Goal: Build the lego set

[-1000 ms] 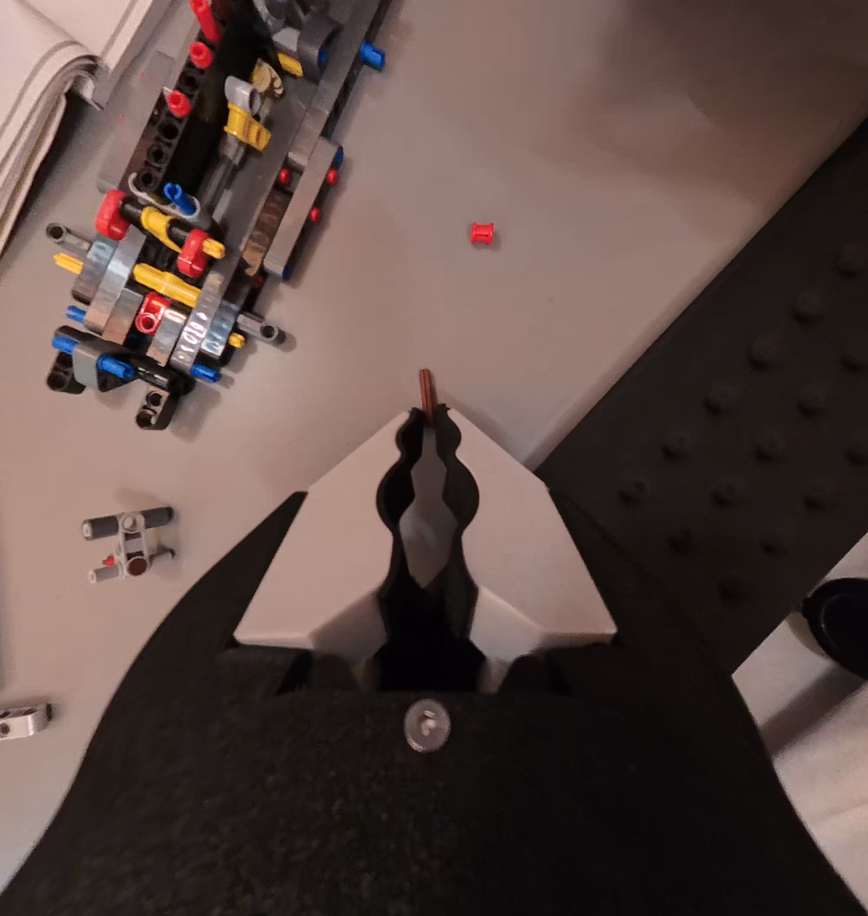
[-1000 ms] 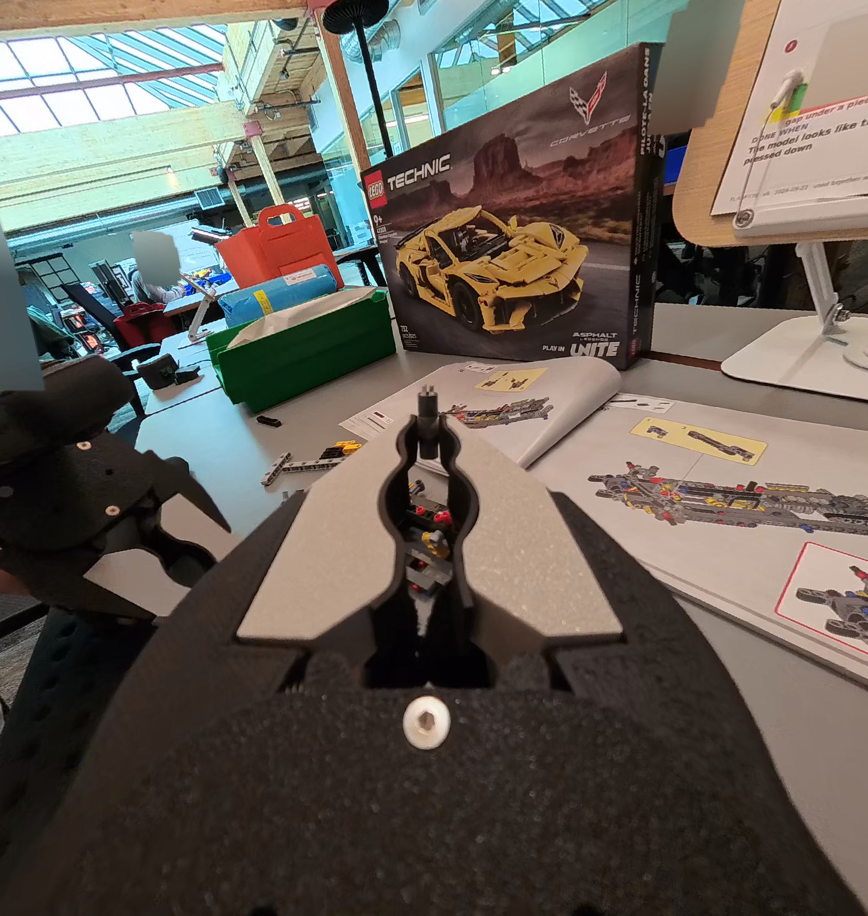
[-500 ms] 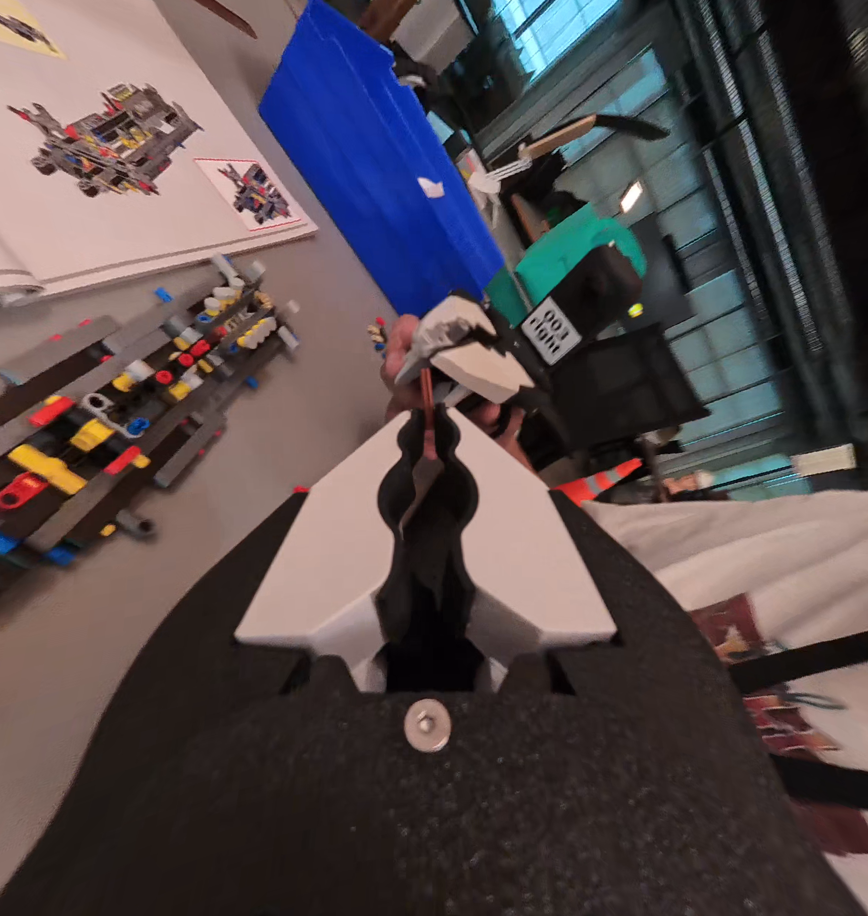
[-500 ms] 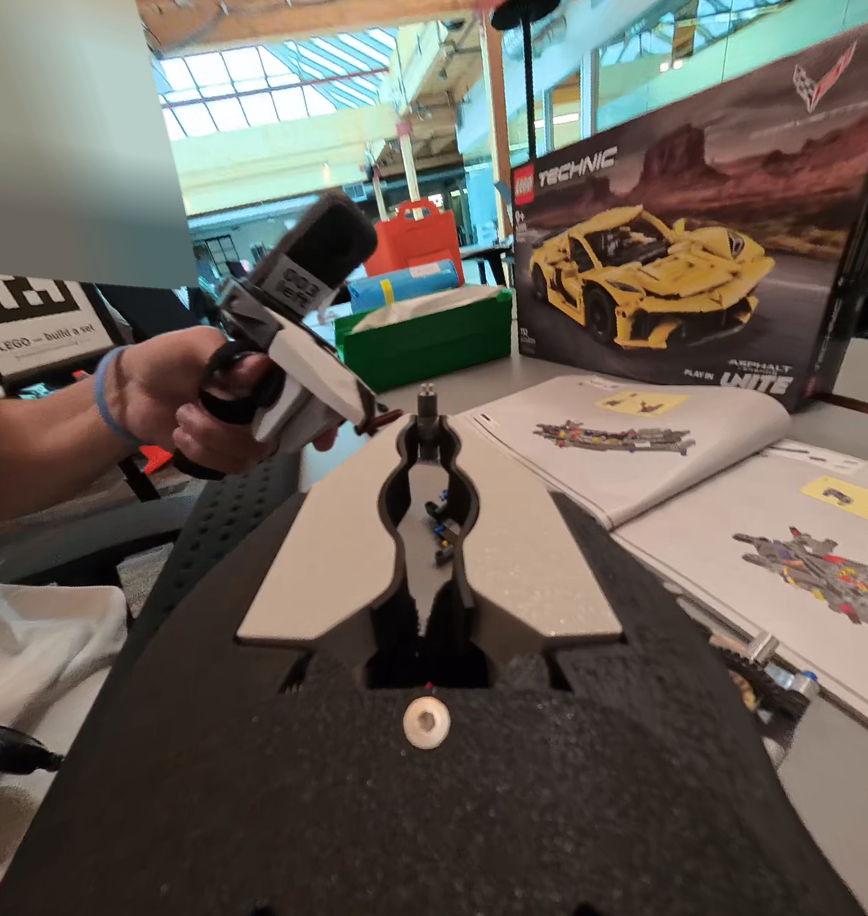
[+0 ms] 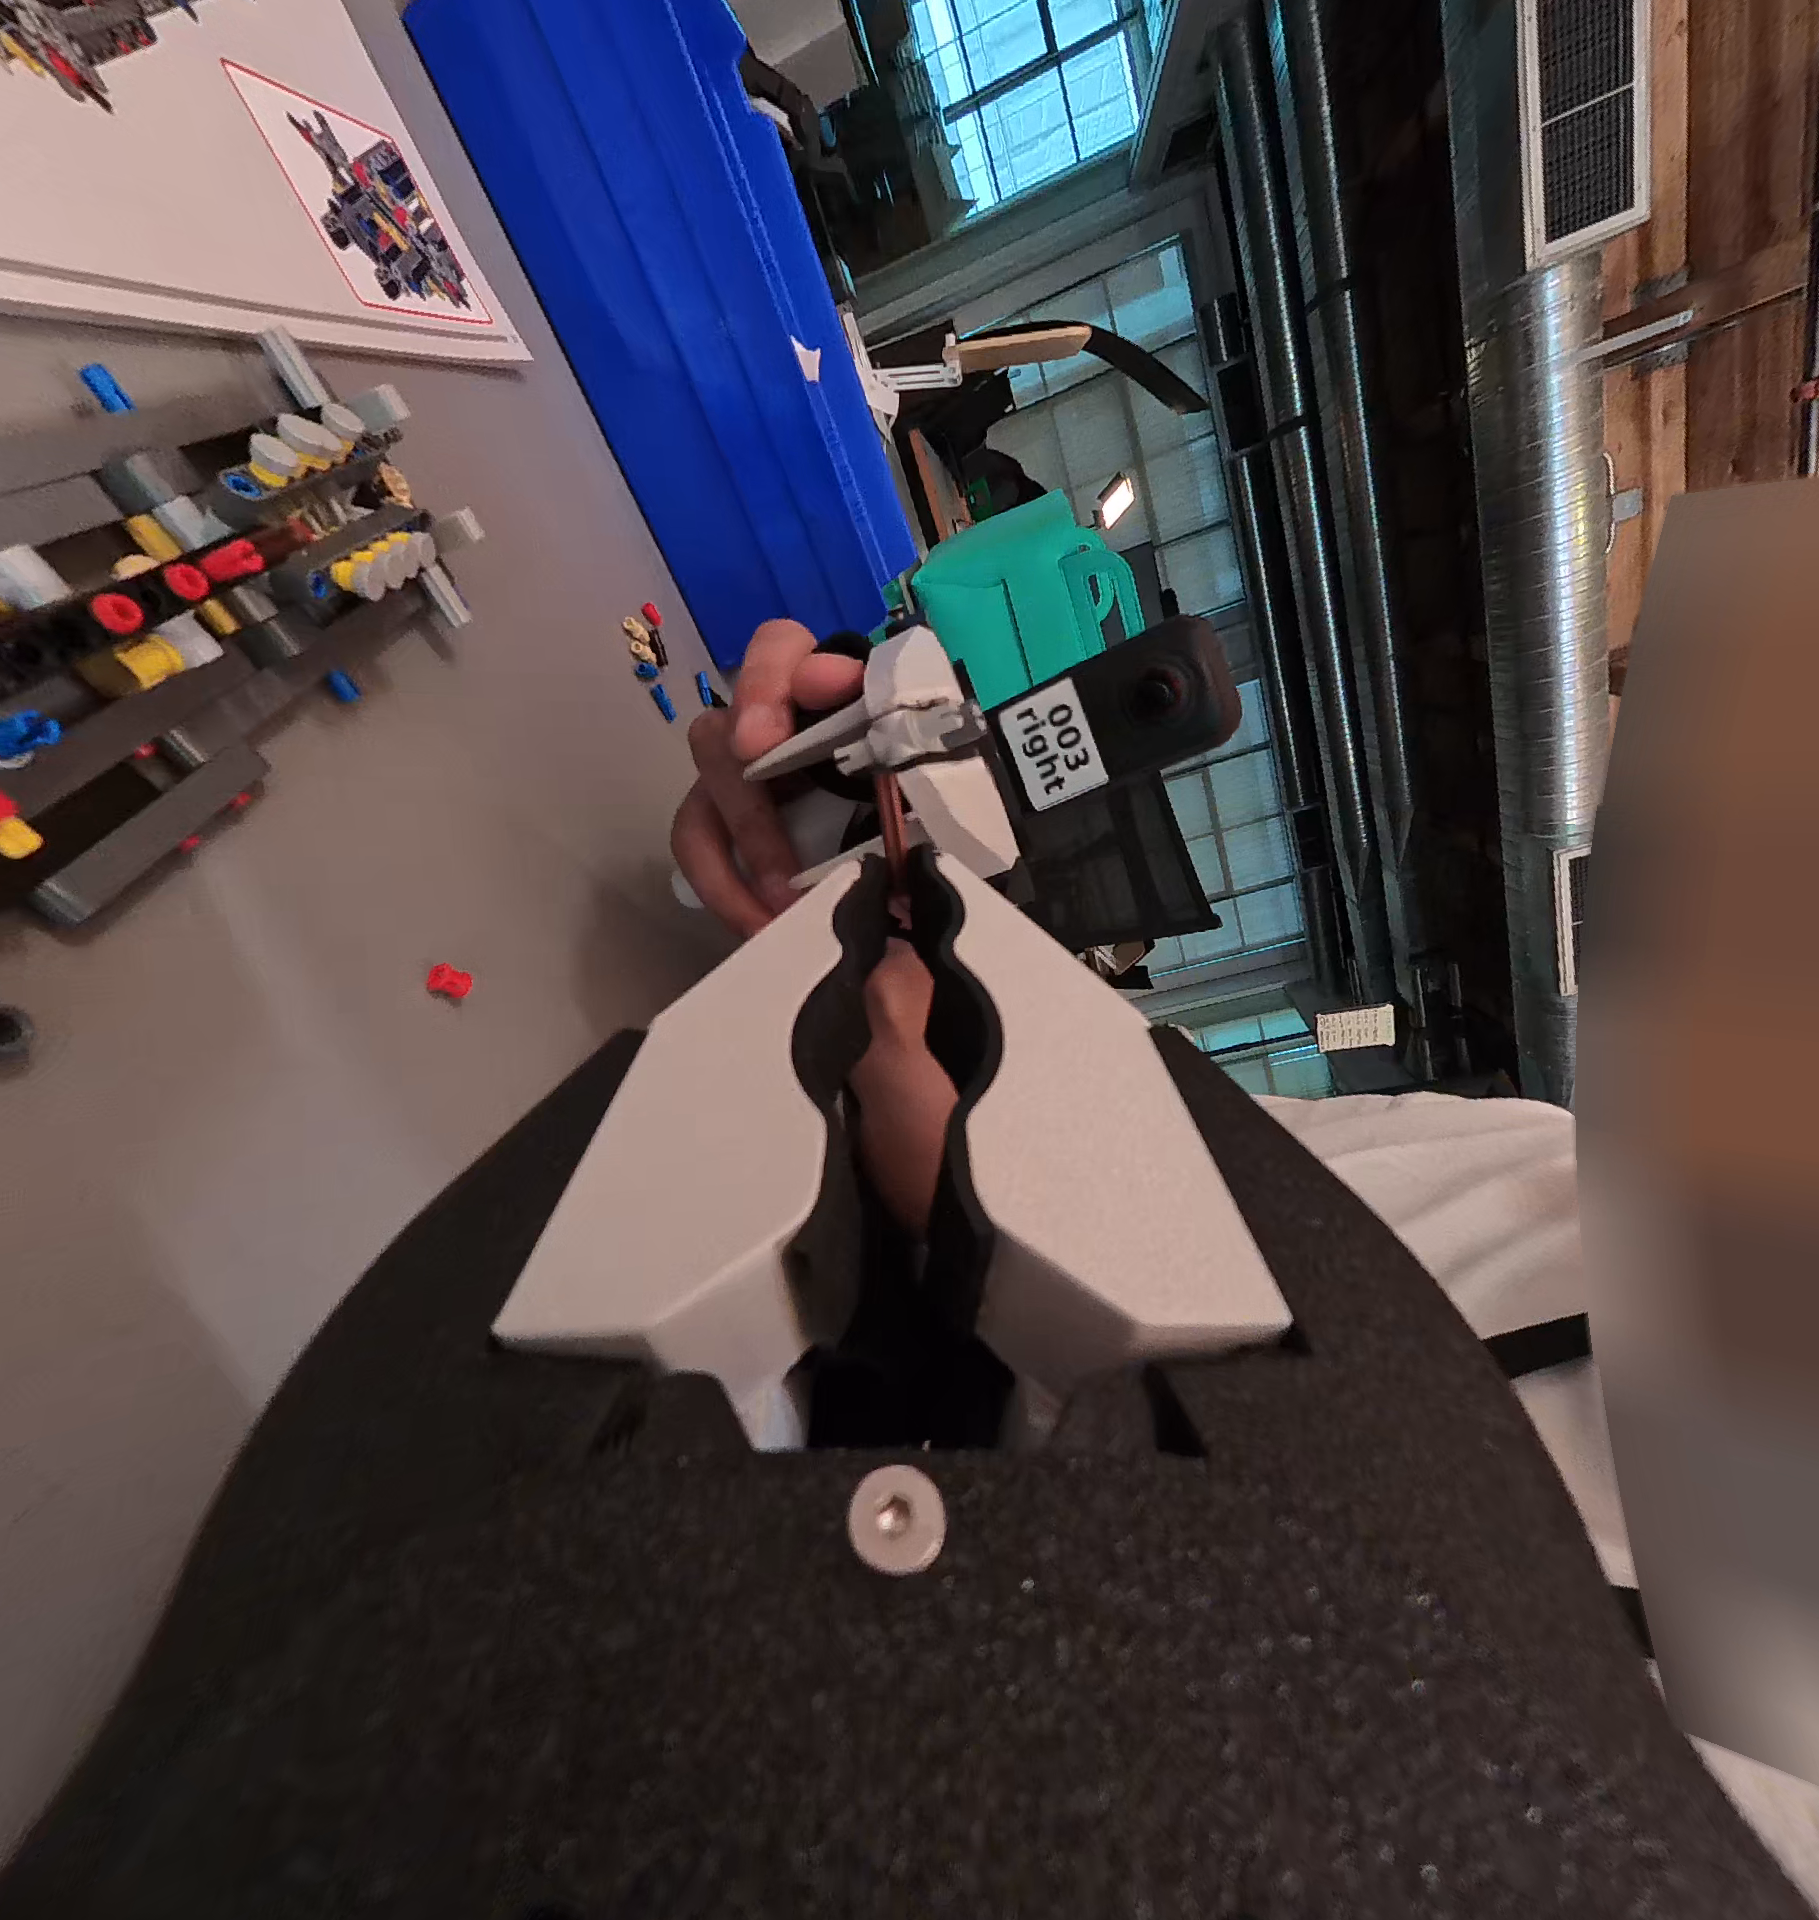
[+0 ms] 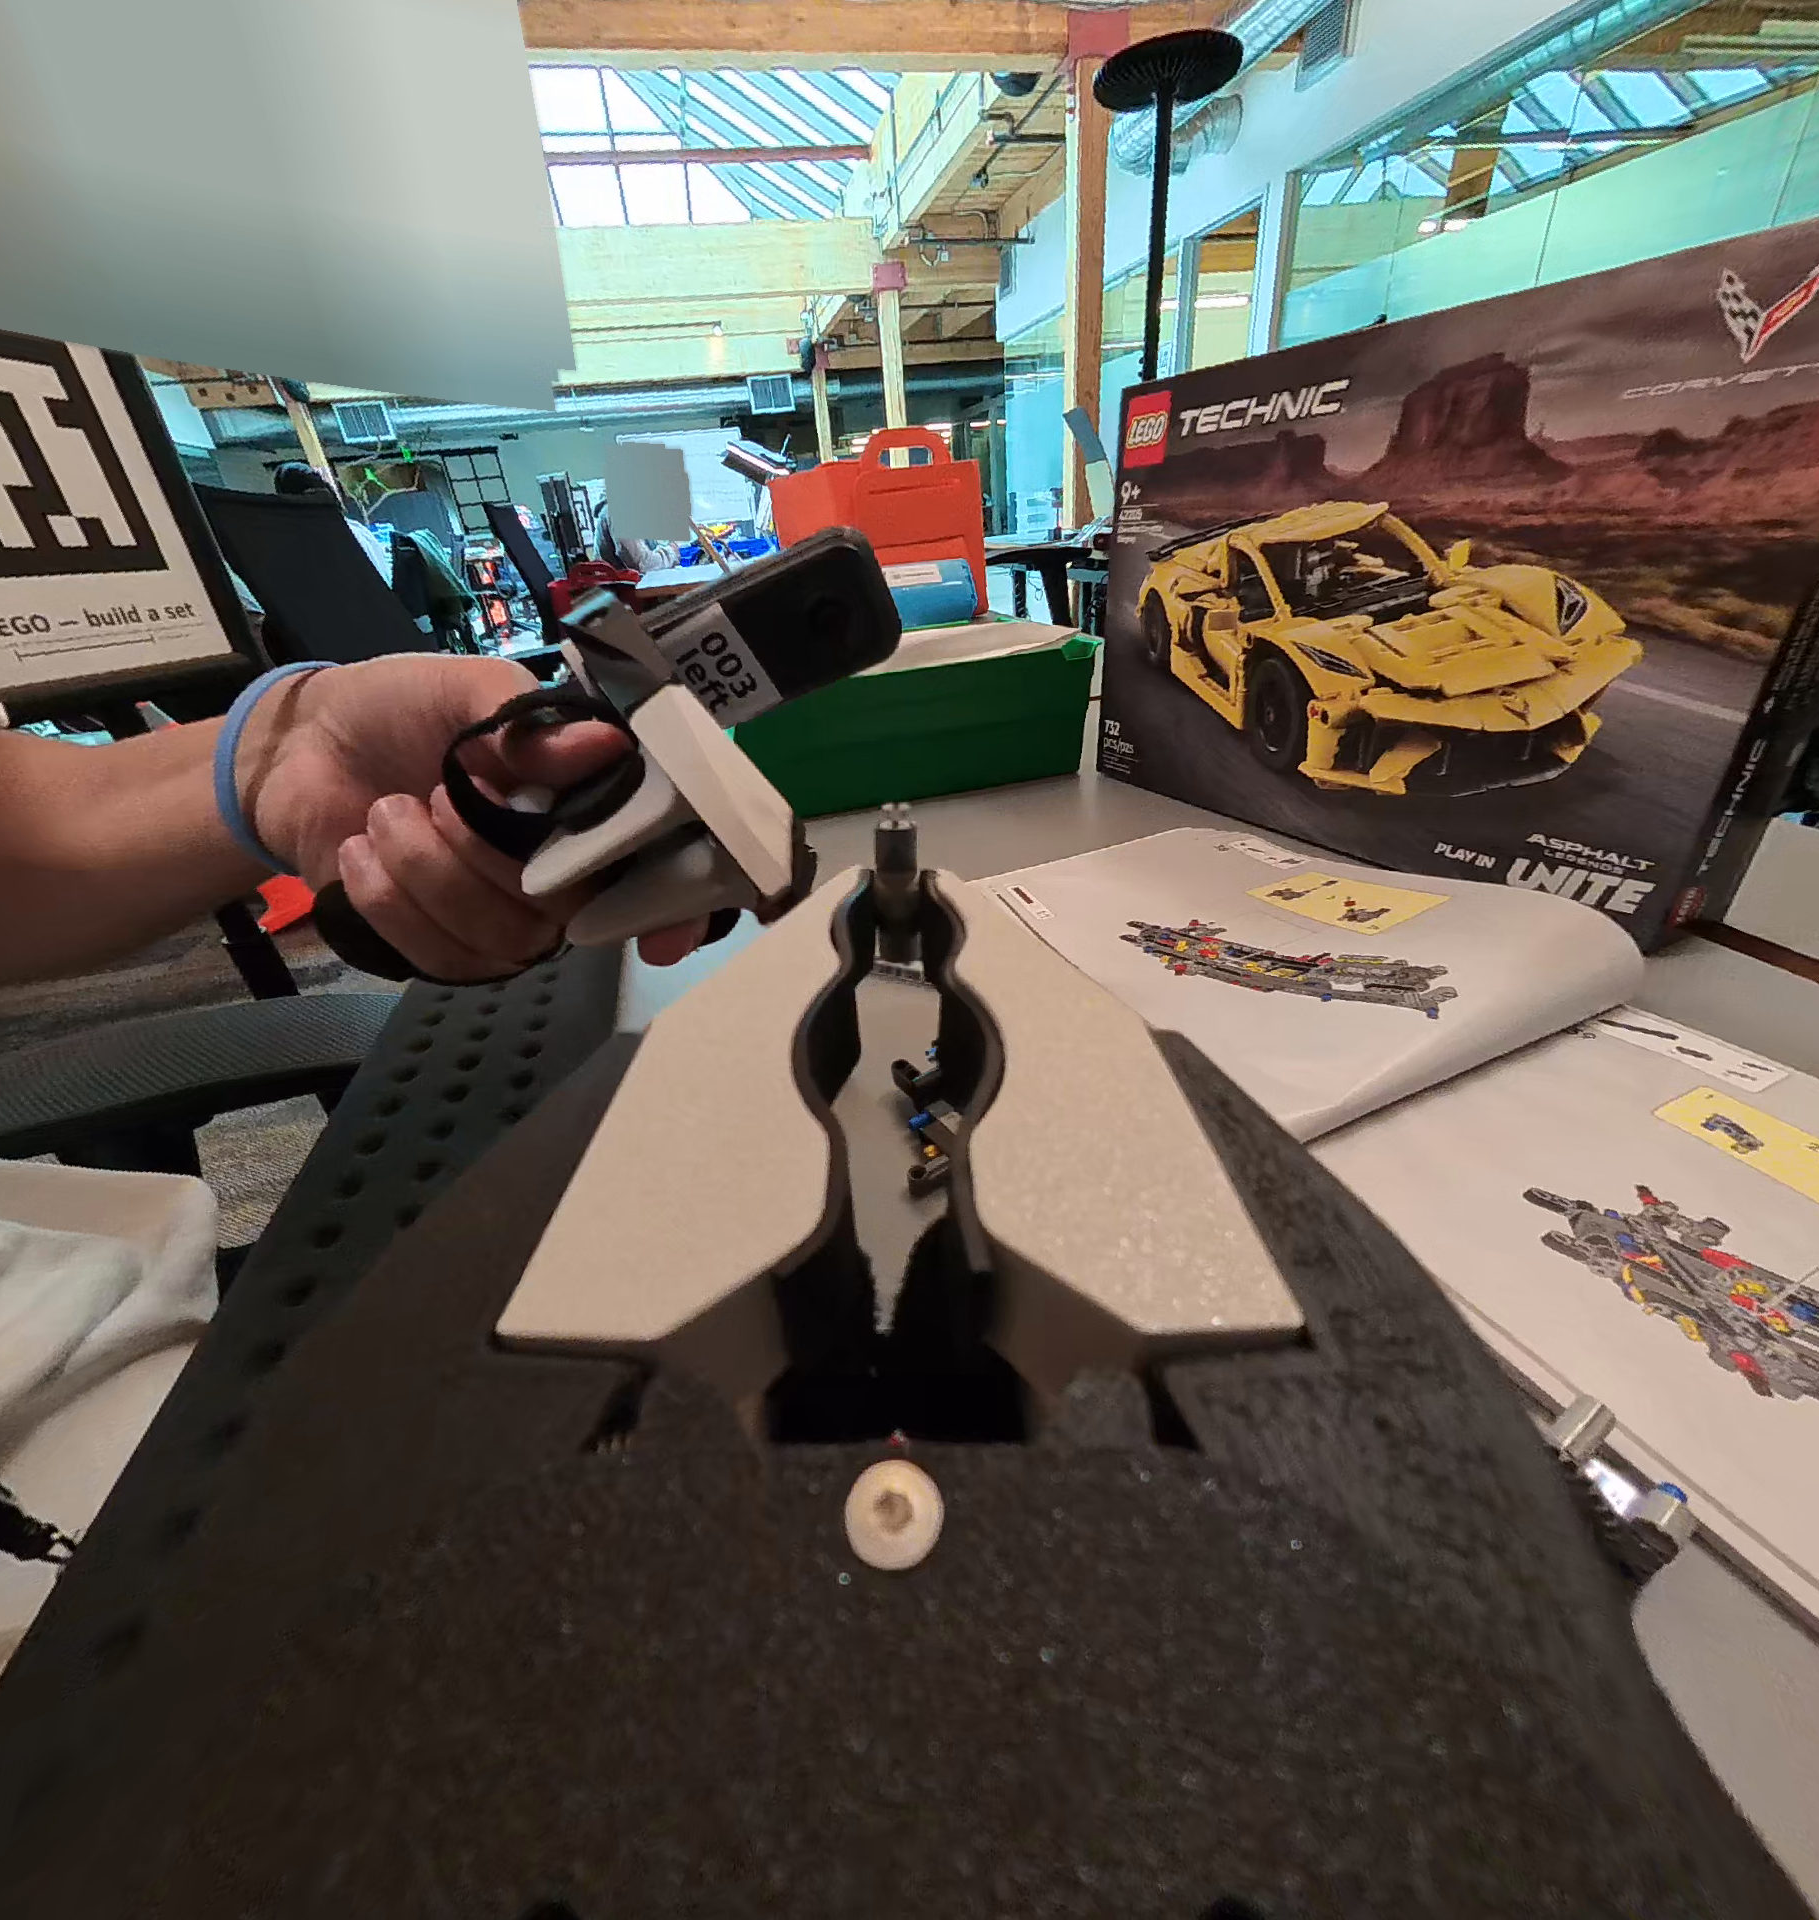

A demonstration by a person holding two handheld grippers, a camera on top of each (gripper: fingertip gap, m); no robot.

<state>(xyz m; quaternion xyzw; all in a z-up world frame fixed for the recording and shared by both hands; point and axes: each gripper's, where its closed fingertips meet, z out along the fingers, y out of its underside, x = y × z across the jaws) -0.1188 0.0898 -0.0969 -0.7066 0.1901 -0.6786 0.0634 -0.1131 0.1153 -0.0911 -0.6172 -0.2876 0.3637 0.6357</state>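
At frame centre, the left hand-held gripper [image 5: 892,868] was closed on a thin brown axle [image 5: 890,812]. The right hand-held gripper [image 6: 897,883] was clamped on a small dark grey connector piece [image 6: 896,854]. Farther off, the half-built lego chassis [image 5: 146,644] lay on the grey bench [image 5: 385,935] at left, a loose red bush [image 5: 449,979] nearby.

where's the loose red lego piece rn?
Left wrist view: the small red lego connector lies alone on the grey table, left of the left gripper, below the long partly built chassis.
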